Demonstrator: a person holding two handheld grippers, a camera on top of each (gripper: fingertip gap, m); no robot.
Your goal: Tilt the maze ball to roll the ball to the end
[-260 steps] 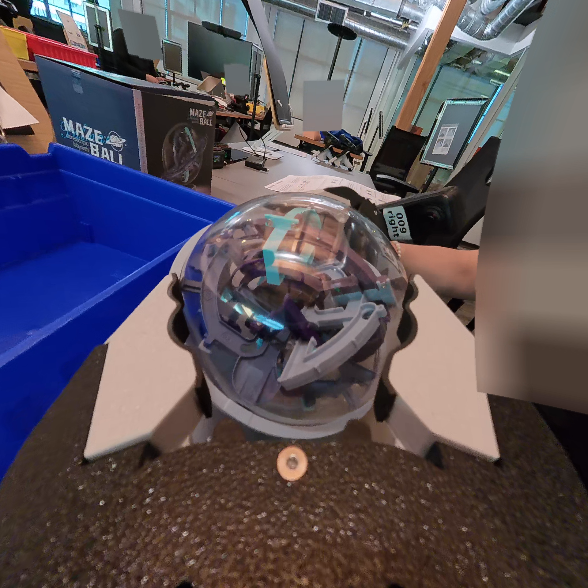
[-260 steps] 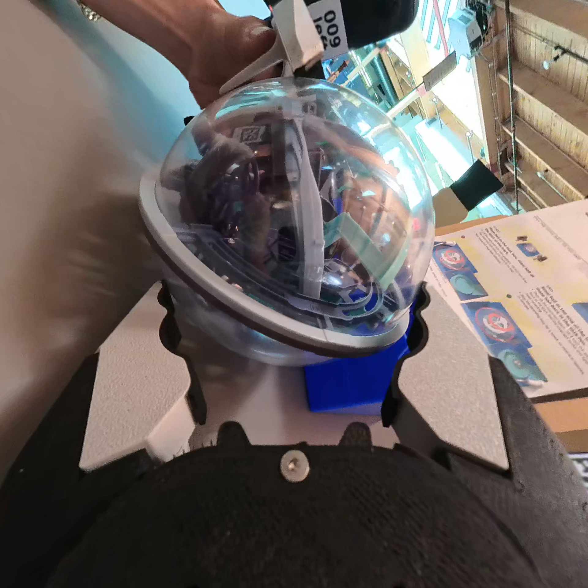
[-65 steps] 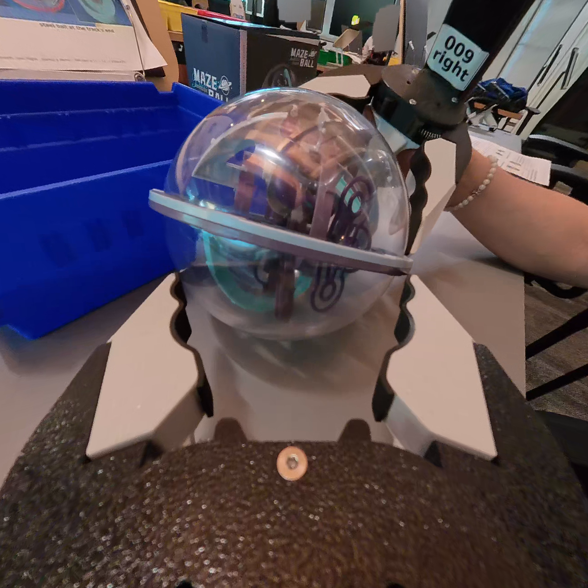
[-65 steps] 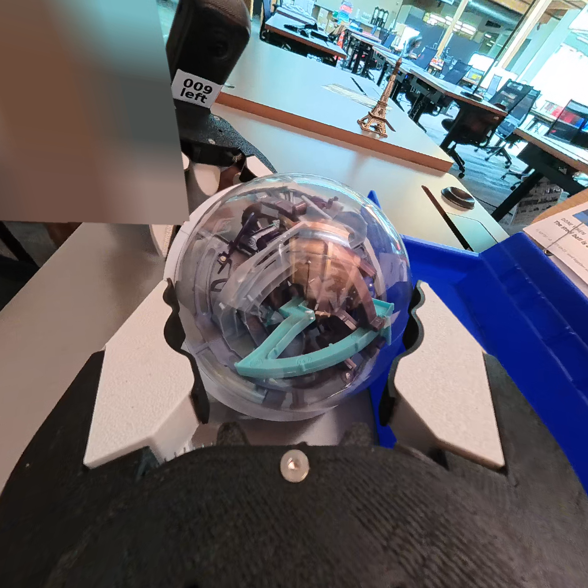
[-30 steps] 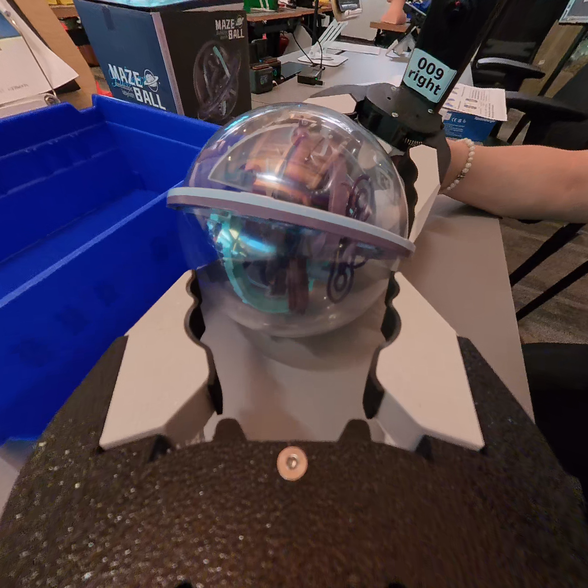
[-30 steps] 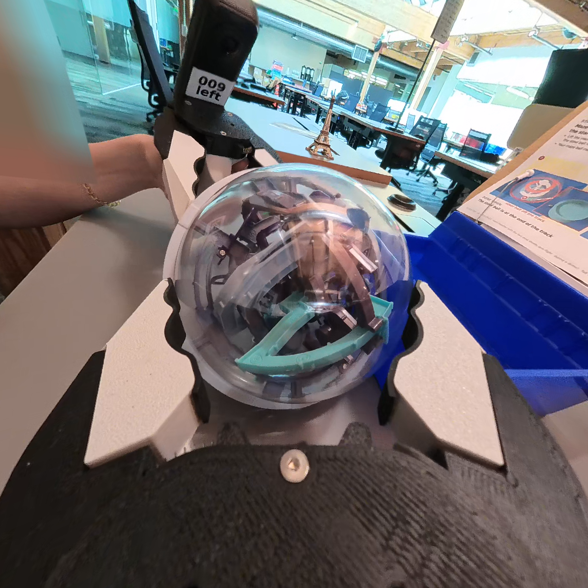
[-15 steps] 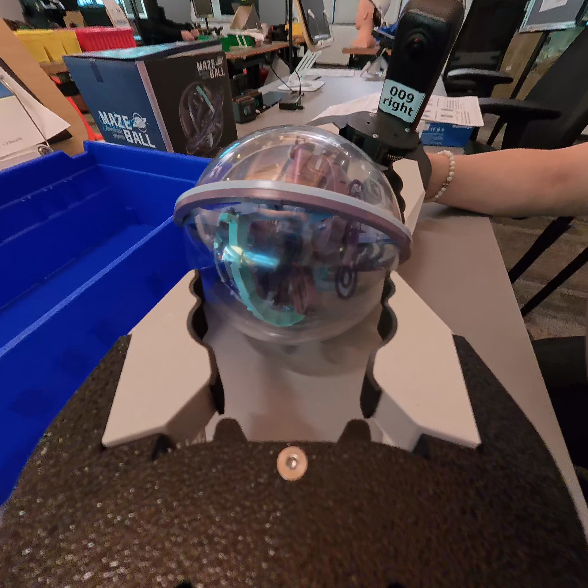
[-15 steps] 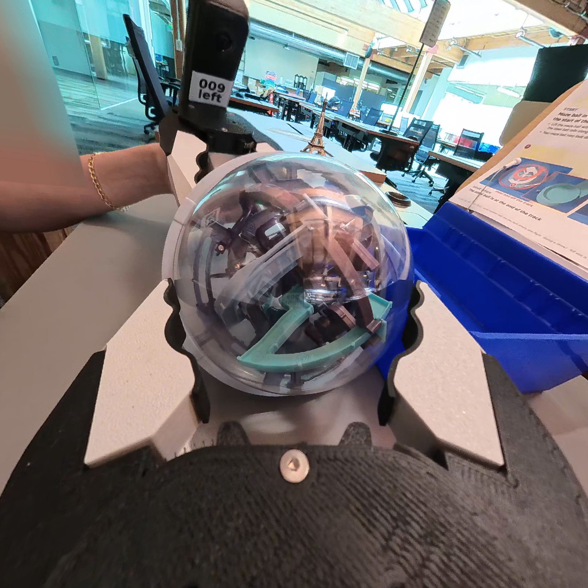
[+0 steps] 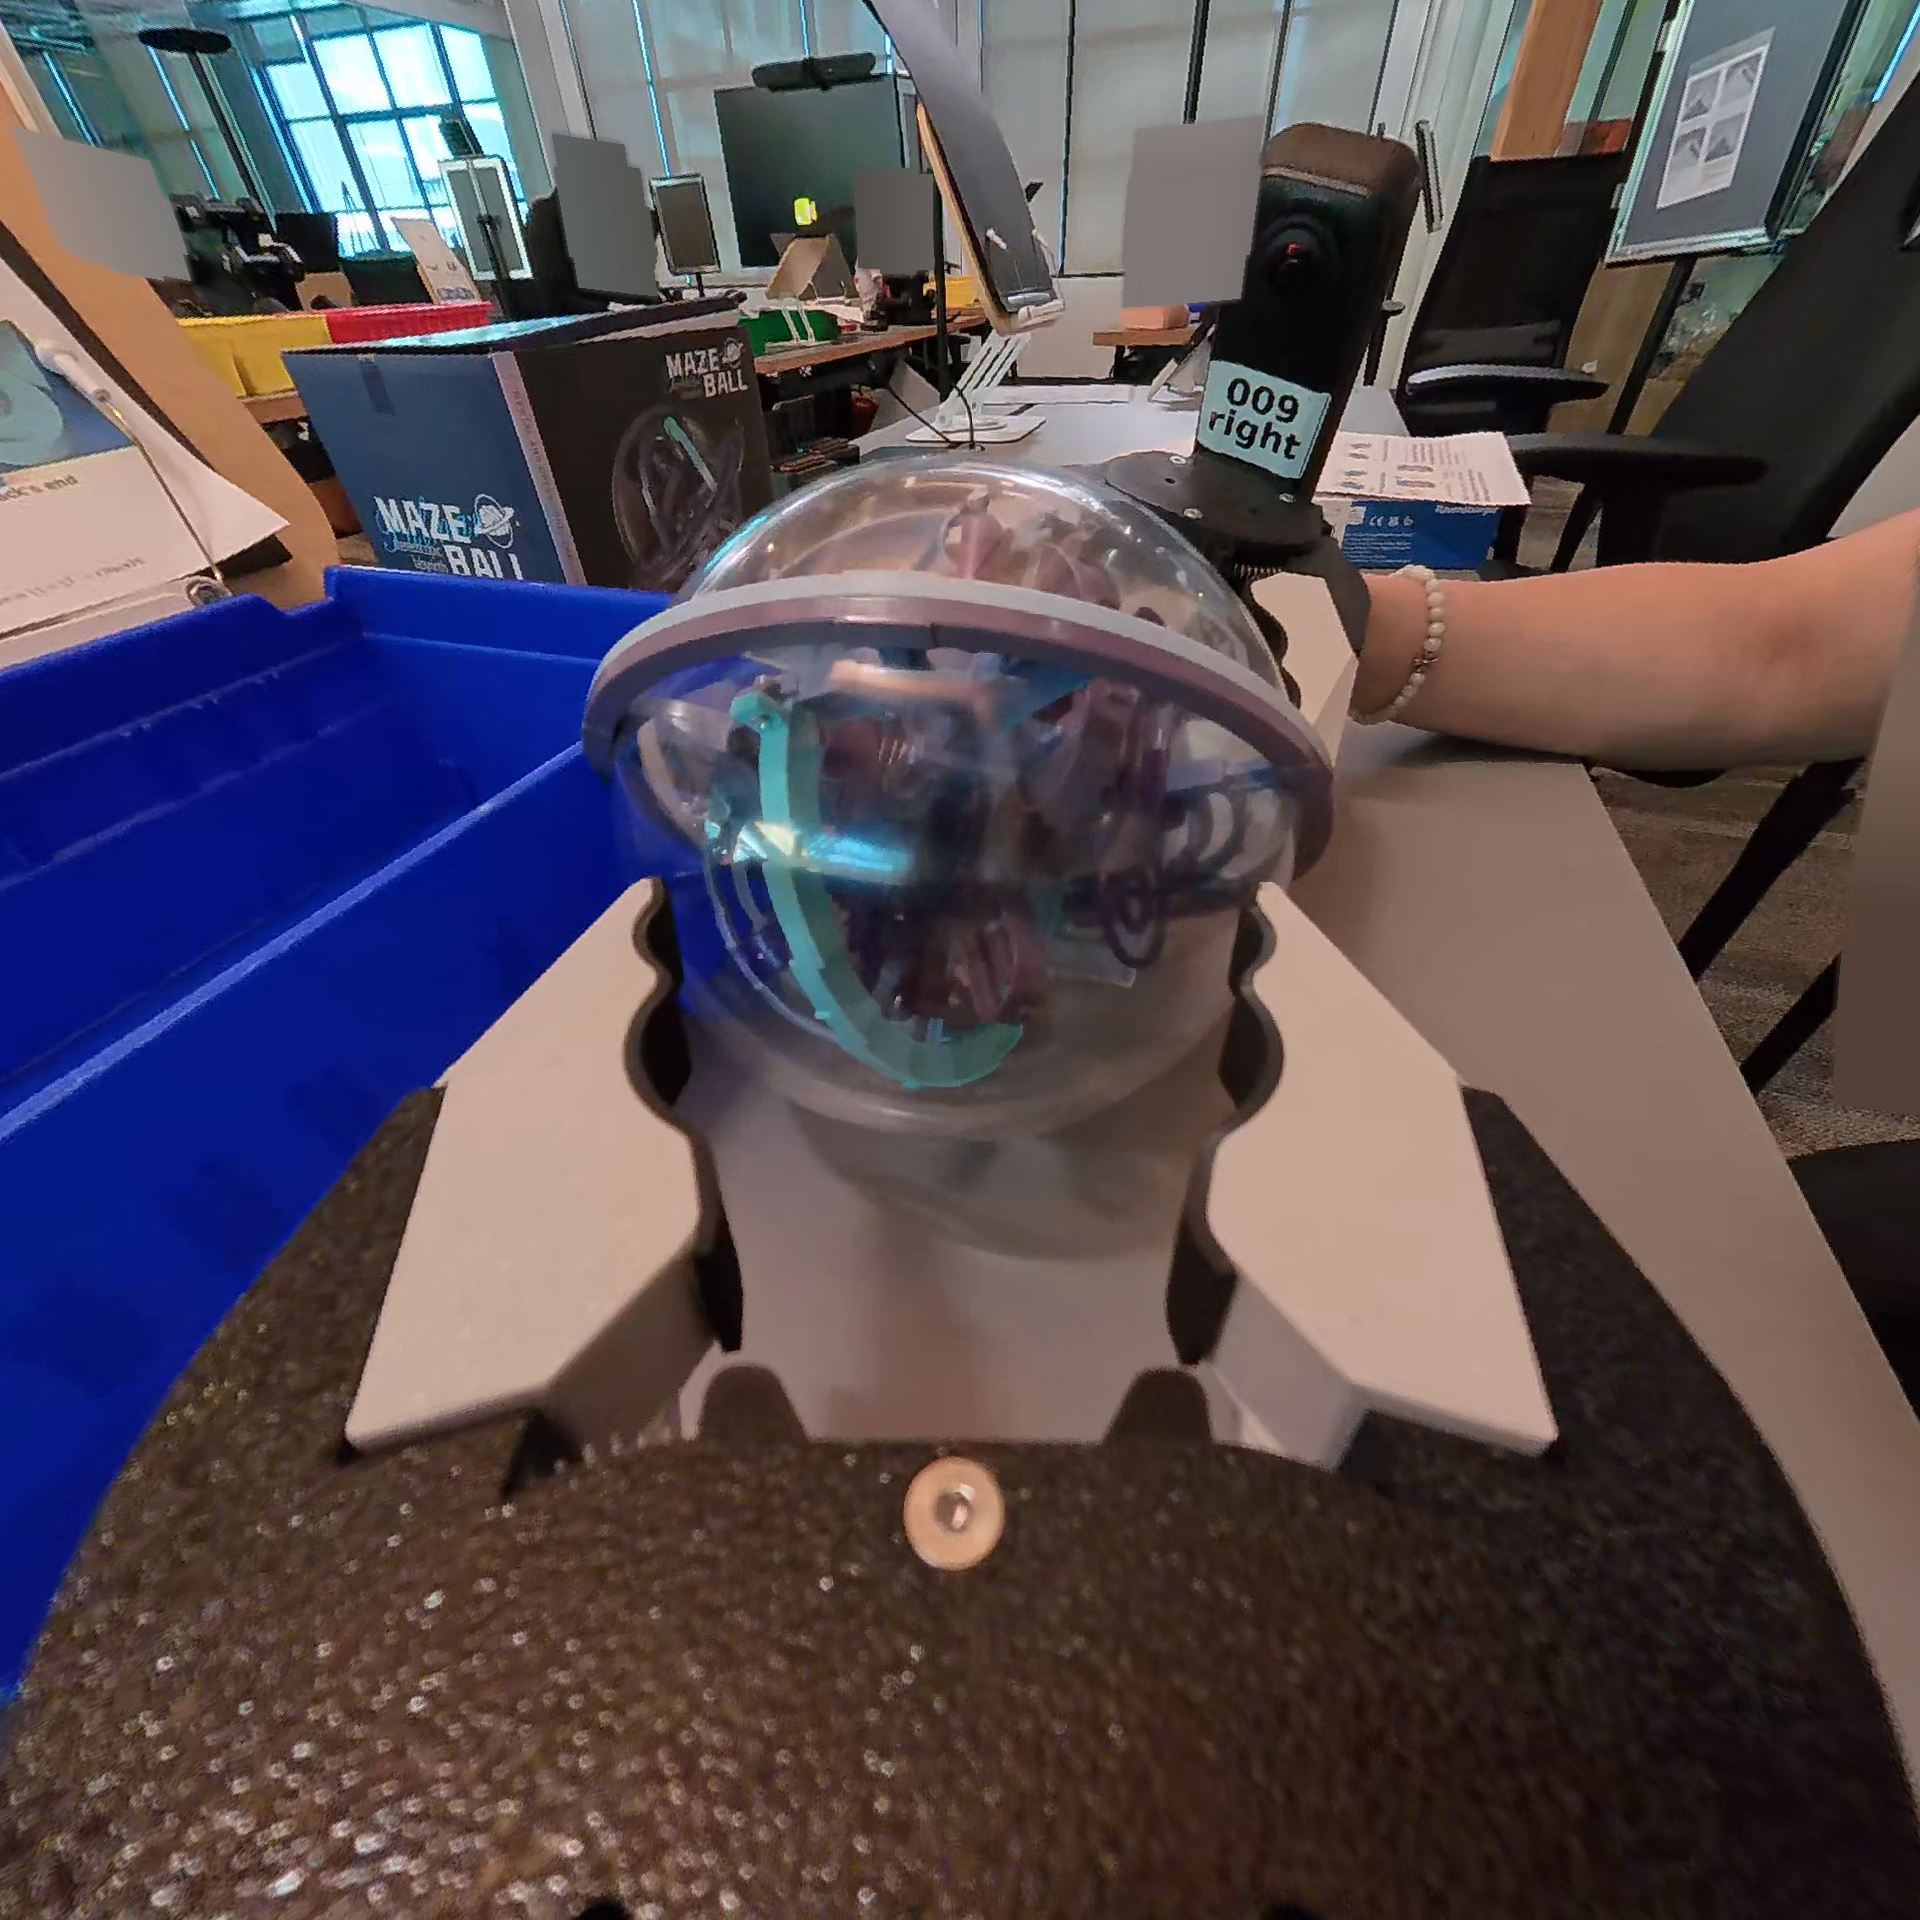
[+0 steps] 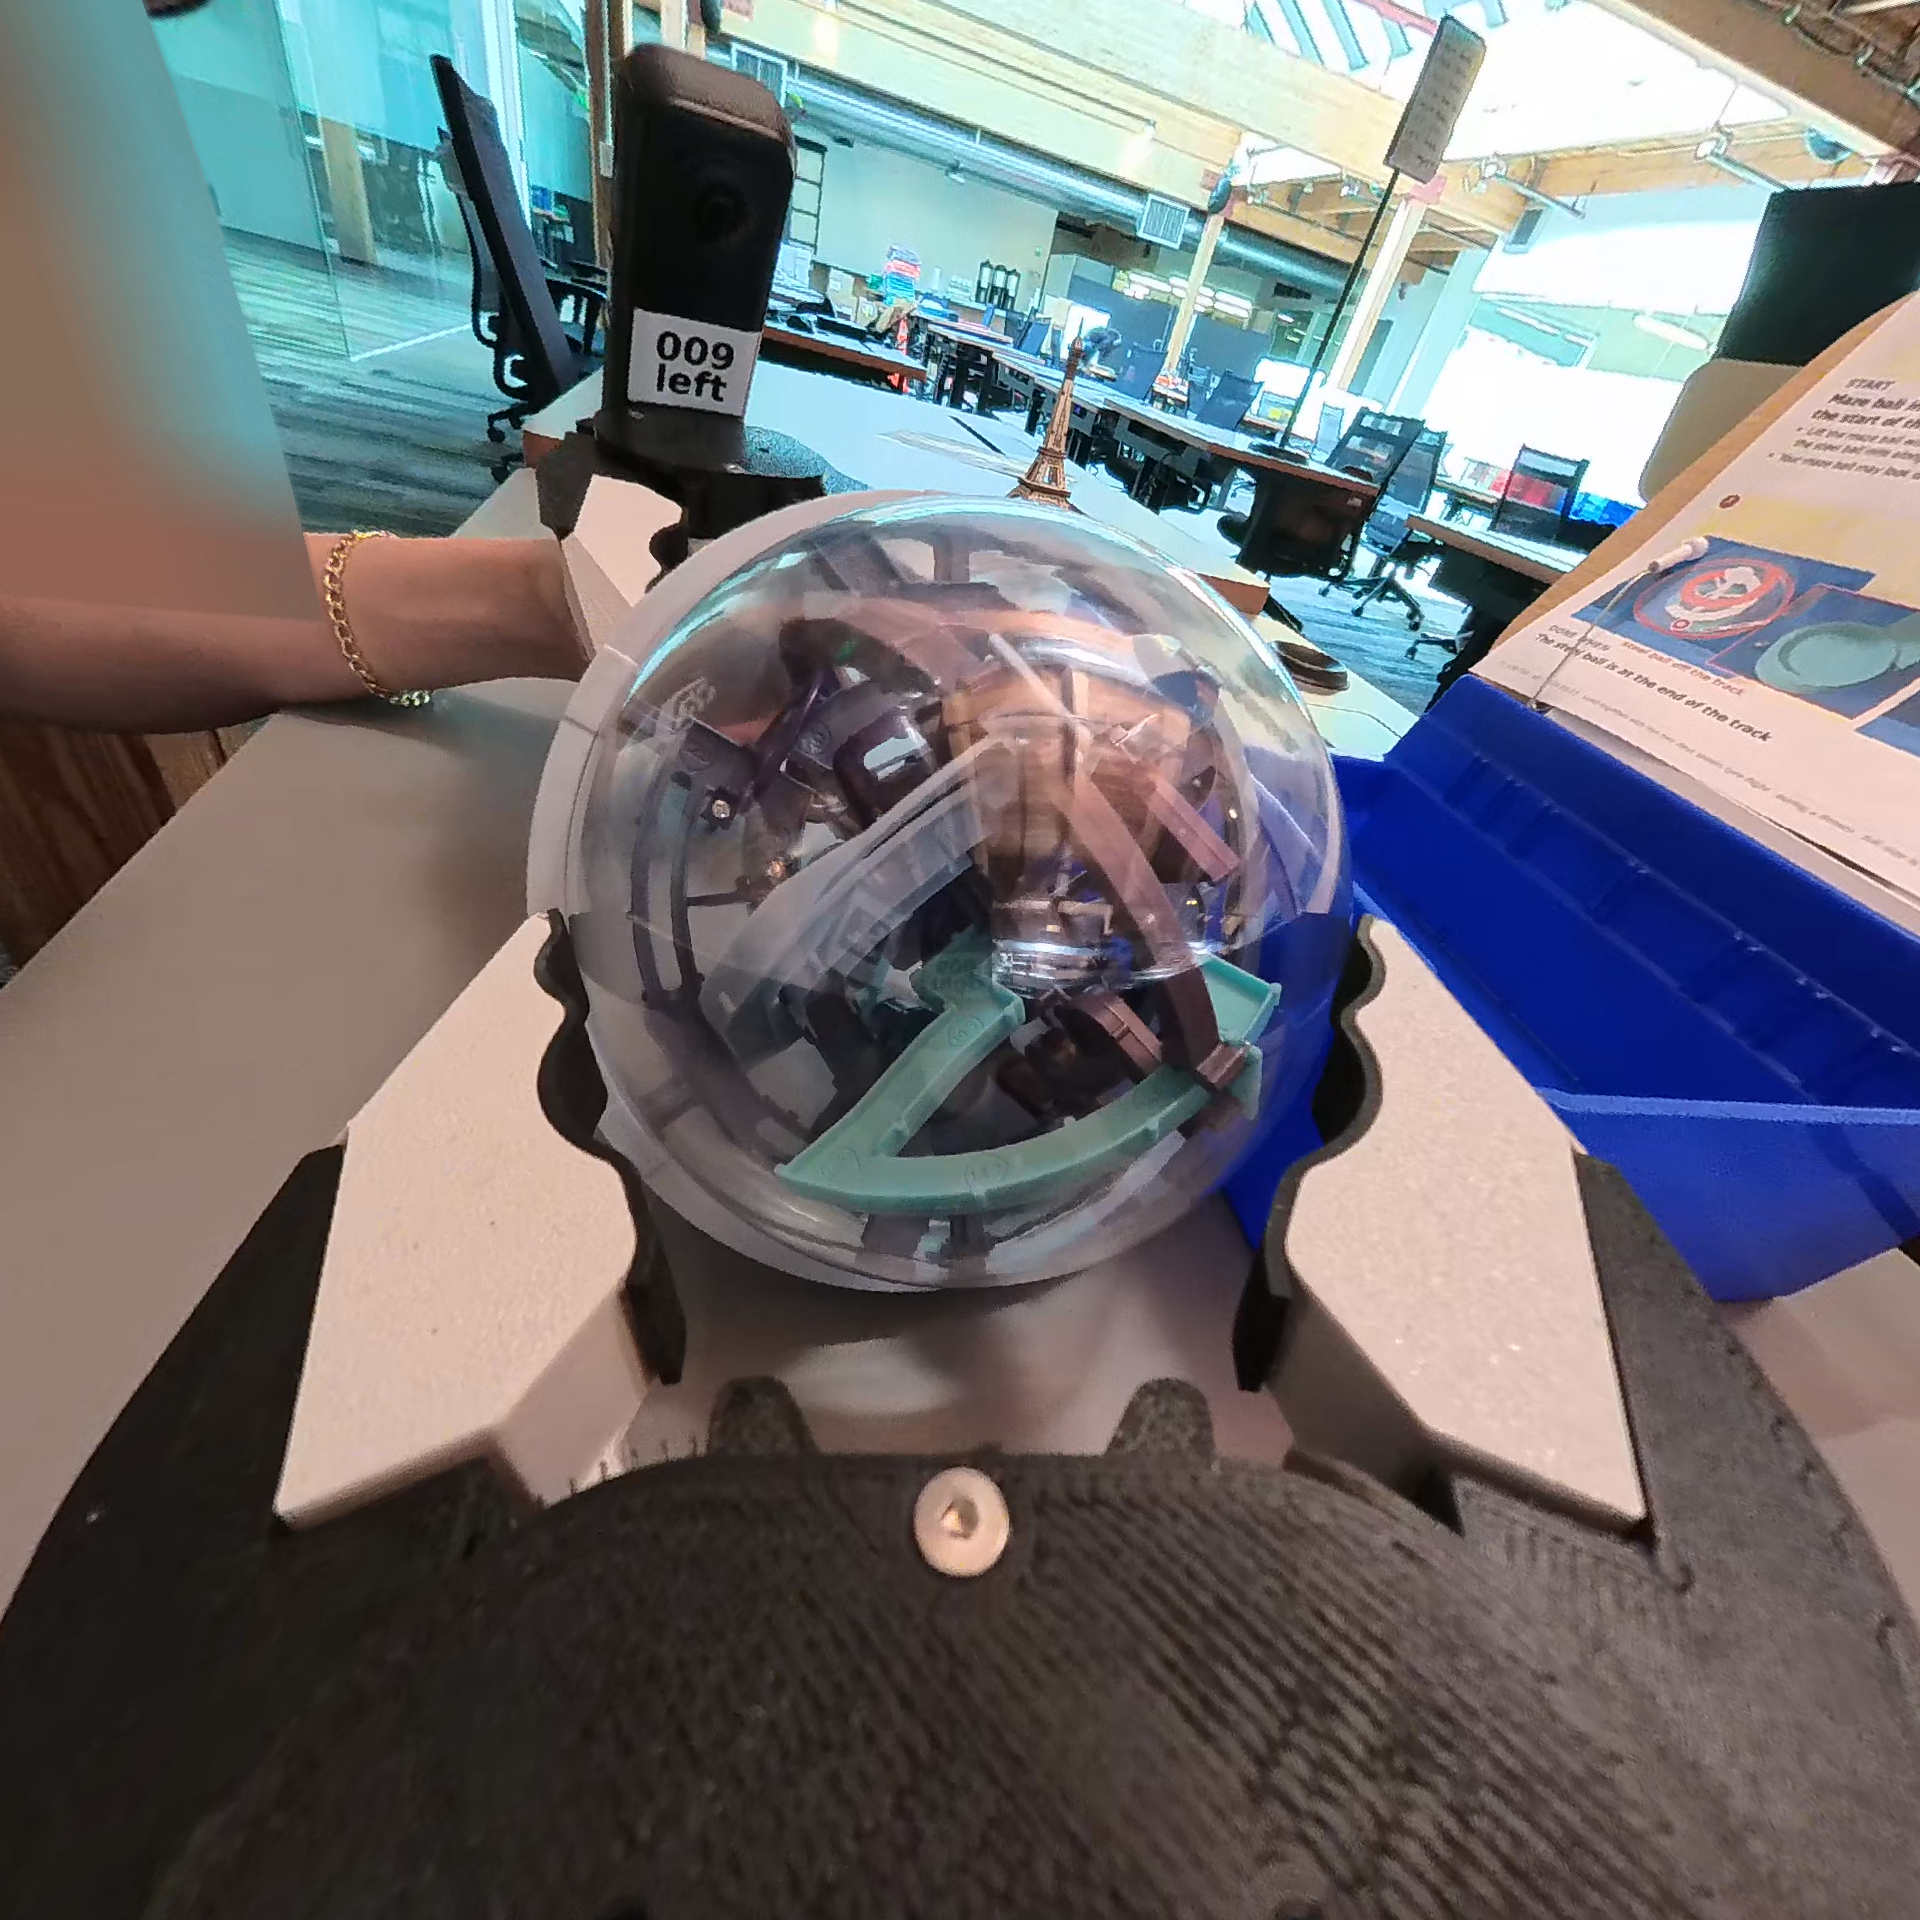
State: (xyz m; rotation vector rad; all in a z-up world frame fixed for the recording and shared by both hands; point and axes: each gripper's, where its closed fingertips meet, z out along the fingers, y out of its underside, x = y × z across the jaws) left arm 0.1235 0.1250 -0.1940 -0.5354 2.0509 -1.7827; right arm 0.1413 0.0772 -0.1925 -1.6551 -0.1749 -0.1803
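In the left wrist view, the left gripper [image 9: 951, 935] pinches the maze ball [image 9: 956, 800], a clear plastic sphere with a grey equator ring and teal and purple tracks inside, held over the grey desk [image 9: 1538, 935]. A blue plastic bin [image 9: 260, 831] crowds the left side; a printed cardboard box [image 9: 540, 457] stands behind it. The right gripper [image 9: 1288, 582] grips the ball's far side.

In the right wrist view, the right gripper [image 10: 951, 1039] has its pale fingers [image 10: 1455, 1195] clamped on the maze ball [image 10: 935, 894]. The blue plastic bin [image 10: 1662, 987] sits just right, and a small metal tower model [image 10: 1049, 457] stands beyond.
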